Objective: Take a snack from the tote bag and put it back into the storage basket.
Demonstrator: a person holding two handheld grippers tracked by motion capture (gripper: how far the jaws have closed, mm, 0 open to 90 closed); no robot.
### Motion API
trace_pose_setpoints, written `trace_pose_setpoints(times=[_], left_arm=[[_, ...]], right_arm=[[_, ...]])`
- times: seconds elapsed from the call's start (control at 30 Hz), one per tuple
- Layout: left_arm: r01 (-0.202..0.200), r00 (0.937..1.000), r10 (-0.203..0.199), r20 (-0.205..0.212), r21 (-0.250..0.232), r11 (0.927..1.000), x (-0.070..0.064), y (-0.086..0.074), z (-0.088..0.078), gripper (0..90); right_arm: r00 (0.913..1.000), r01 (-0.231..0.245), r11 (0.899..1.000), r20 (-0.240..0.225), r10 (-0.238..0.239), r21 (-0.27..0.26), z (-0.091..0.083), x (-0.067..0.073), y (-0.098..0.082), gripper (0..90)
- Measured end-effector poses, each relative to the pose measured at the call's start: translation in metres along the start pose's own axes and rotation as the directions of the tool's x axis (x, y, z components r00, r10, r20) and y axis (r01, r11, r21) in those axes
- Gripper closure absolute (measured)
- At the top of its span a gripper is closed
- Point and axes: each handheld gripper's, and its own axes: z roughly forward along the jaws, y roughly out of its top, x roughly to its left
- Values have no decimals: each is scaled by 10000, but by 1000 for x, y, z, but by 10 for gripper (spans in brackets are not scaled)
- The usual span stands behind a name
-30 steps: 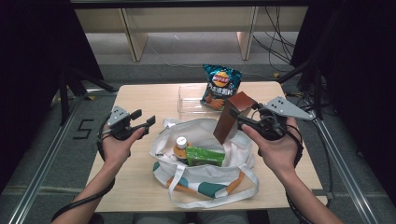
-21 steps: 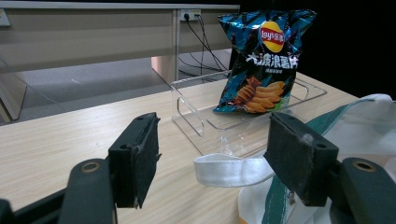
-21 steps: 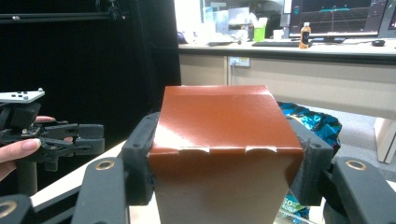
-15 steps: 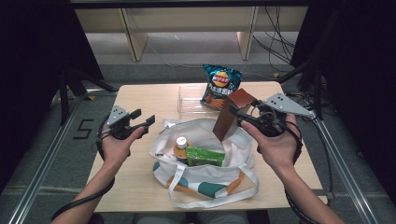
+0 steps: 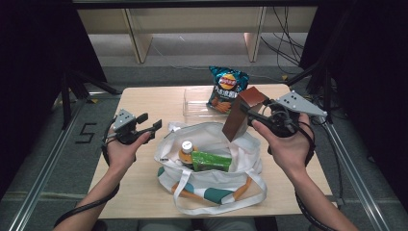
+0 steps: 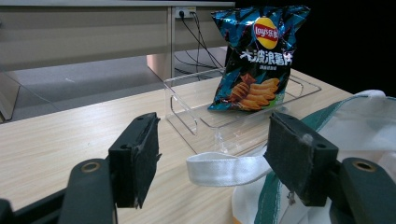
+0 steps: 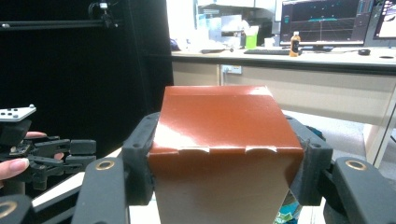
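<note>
My right gripper (image 5: 253, 114) was clamped on the brown box (image 5: 242, 112), held tilted above the white tote bag (image 5: 243, 159) at about 1 o'clock from the bag's middle; its jaws pressed both sides of the box (image 7: 223, 140). My left gripper (image 5: 150, 124) hung released with nothing between its pads, at 9 o'clock of the bag, near the white strap (image 6: 224, 169). The chip bag (image 5: 226, 89) stood in the clear tray (image 5: 192, 103) at 12 o'clock.

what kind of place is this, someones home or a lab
Probably a lab or office recording setup: a wooden table hemmed by black curtains, and desks with computer monitors behind.
</note>
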Motion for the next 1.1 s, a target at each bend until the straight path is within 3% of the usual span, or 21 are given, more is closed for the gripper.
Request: trace_pose_setpoints(times=[0.23, 0.27, 0.57, 0.73, 0.8, 1.1], left_arm=[[1, 10000, -1, -3, -10, 10000, 0, 0, 0, 335], [52, 10000, -52, -11, -3, 10000, 0, 0, 0, 335], [-104, 9999, 104, 11, -39, 9999, 1, 1, -1, 335], [92, 10000, -93, -24, -84, 9999, 0, 2, -1, 335], [-28, 10000, 28, 4, -120, 9999, 1, 3, -2, 335], [130, 9999, -131, -36, -148, 9998, 1, 3, -4, 335]], right_arm=[[9999, -14, 10000, 118, 15, -17, 1, -5, 1, 394], [9996, -214, 9998, 170, 213, 8, 1, -4, 1, 394], [9995, 150, 9997, 292, -144, -200, 2, -7, 11, 394], [9993, 95, 9996, 376, -85, -278, 4, -10, 13, 394], [9992, -34, 9996, 409, 45, -275, 5, -10, 16, 394], [9976, 141, 9990, 681, -112, -420, 9, -17, 22, 394]])
